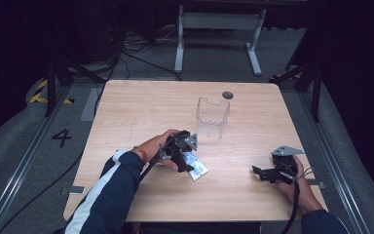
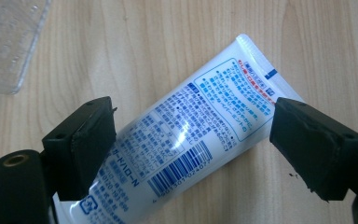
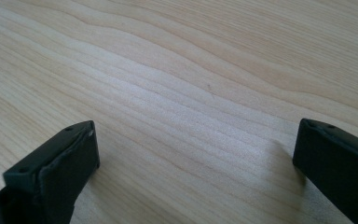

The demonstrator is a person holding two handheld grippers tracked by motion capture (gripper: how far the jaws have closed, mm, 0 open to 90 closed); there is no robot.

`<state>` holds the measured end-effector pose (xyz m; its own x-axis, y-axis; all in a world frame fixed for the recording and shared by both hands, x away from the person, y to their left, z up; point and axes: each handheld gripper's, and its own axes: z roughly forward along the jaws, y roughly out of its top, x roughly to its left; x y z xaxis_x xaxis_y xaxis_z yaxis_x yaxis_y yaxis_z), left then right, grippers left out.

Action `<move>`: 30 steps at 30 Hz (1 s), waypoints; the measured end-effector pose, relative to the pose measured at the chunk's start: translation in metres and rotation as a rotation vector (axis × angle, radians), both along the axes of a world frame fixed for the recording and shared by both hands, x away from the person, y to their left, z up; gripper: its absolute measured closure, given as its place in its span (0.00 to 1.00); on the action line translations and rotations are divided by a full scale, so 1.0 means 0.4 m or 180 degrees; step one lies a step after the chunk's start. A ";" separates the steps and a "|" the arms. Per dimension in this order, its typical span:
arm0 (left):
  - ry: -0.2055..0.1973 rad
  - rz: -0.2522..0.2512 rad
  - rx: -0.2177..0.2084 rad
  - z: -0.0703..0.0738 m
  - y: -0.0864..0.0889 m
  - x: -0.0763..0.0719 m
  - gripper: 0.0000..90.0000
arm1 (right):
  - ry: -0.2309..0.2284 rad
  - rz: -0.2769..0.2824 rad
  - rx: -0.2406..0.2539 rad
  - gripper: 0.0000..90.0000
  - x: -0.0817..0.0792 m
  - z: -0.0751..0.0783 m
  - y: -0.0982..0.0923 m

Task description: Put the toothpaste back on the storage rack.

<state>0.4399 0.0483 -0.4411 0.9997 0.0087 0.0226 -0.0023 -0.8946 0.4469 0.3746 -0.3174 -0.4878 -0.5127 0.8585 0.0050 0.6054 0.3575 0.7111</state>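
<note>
Table: a light wooden table [image 1: 141, 105] with a small dark round spot near its far edge.
Tube: a white tube [image 2: 186, 140] with blue print and a barcode lies flat on the table, near the front and a little left of the middle; in the high view [image 1: 198, 169] it is partly under the left gripper.
Left gripper: the left gripper [image 2: 193, 140] is held over the tube, its jaws spread wide, one on each side of the tube. The left jaw seems to lie over the tube's edge; the right jaw is just beside it, apart from it. It pinches nothing.
Left hand: the left hand [image 1: 158, 146] holds this gripper; the sleeve is dark blue with a white stripe.
Right gripper: the right gripper [image 3: 193, 158] is low over bare wood at the front right, jaws spread wide, nothing between them.
Clear box: a transparent open container [image 1: 212, 118] stands upright behind the tube, near it but not touching.
</note>
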 end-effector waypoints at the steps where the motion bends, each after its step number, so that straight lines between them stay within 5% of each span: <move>1: 0.0013 -0.0018 0.0082 -0.006 -0.003 0.003 0.17 | -0.0001 0.0000 0.0000 0.00 0.000 0.000 0.000; 4: 0.0160 -0.0007 0.0388 -0.032 -0.010 0.014 0.15 | -0.0001 0.0004 -0.0001 0.00 0.000 0.000 0.000; 14: 0.0076 -0.0043 0.0416 -0.025 -0.017 0.006 0.24 | 0.0000 0.0026 -0.0001 0.00 0.000 0.000 0.000; 21: 0.0138 -0.0155 0.0480 -0.014 -0.018 -0.004 0.47 | 0.0002 0.0047 0.0000 0.00 0.001 0.000 0.000; 30: 0.0134 -0.0232 0.0658 -0.007 -0.035 -0.005 0.52 | 0.0004 0.0050 -0.0003 0.00 0.000 0.000 0.001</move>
<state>0.4380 0.0344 -0.4439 0.9976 -0.0641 -0.0254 -0.0555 -0.9653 0.2551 0.3745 -0.3172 -0.4877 -0.5260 0.8505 0.0049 0.6007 0.3675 0.7101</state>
